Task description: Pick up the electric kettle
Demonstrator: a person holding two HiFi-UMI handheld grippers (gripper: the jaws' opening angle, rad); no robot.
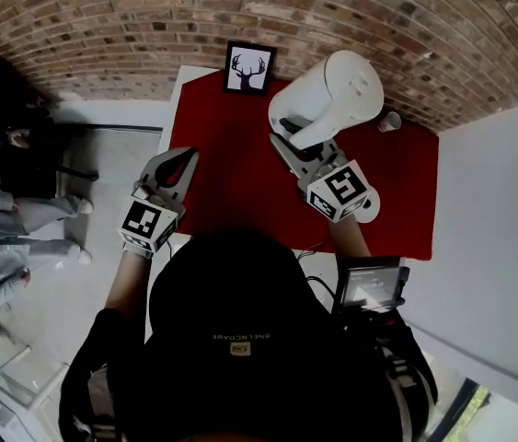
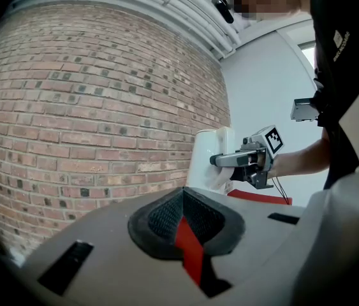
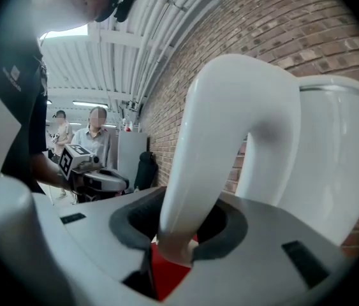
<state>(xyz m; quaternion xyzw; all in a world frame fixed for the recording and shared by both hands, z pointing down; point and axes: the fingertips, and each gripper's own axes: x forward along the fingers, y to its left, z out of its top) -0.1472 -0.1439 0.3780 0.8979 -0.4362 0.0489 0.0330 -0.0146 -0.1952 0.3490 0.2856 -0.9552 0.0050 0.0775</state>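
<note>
One-handed hold: right gripper (image 1: 284,145) jaws clenched on handle (image 3: 217,139) of electric kettle (image 1: 332,95). Kettle tilted, apparently clear of red tabletop (image 1: 231,187). Left gripper (image 1: 185,157) jaws together, empty, well apart at side.
Risks: smooth curved handle could pivot between jaws and body swing; more tilt might spill contents or strike deer picture (image 1: 249,68) or small cup (image 1: 389,121).
Brick wall (image 1: 102,26) behind tabletop.

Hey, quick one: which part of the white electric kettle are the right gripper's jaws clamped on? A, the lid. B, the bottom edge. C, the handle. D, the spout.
C: in the right gripper view, the right gripper has its jaws closed on the lower end of the curved handle of the electric kettle.
</note>
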